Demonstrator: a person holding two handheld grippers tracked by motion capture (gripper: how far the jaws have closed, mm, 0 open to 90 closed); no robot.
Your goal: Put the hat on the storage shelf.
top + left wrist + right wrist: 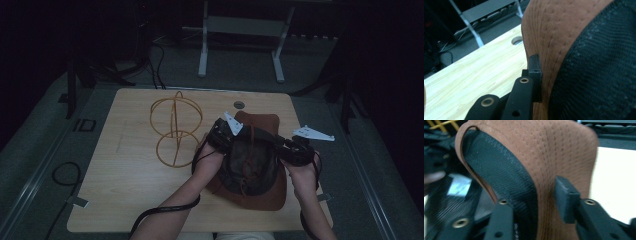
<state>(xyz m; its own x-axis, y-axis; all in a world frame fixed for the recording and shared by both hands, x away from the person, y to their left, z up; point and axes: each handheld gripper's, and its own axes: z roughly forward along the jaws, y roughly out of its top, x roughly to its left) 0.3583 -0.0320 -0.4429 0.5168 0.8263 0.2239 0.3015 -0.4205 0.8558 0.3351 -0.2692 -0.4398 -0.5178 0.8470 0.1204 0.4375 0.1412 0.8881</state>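
Note:
A brown suede hat (252, 165) with a black mesh lining lies crown down on the right half of the wooden table (120, 195). My left gripper (225, 135) is shut on the hat's left brim (554, 32); one pad (535, 71) presses the suede, and the other jaw is hidden behind the brim. My right gripper (289, 147) is at the right brim. In the right gripper view its jaws (534, 202) straddle the brim (554, 152), one on the mesh side and one on the suede side, standing open with a small gap.
A gold wire stand (175, 131) made of rings stands on the table left of the hat. A round cable hole (239, 104) sits near the far edge. A white frame (240, 45) and cables (65, 172) are on the dark floor around the table.

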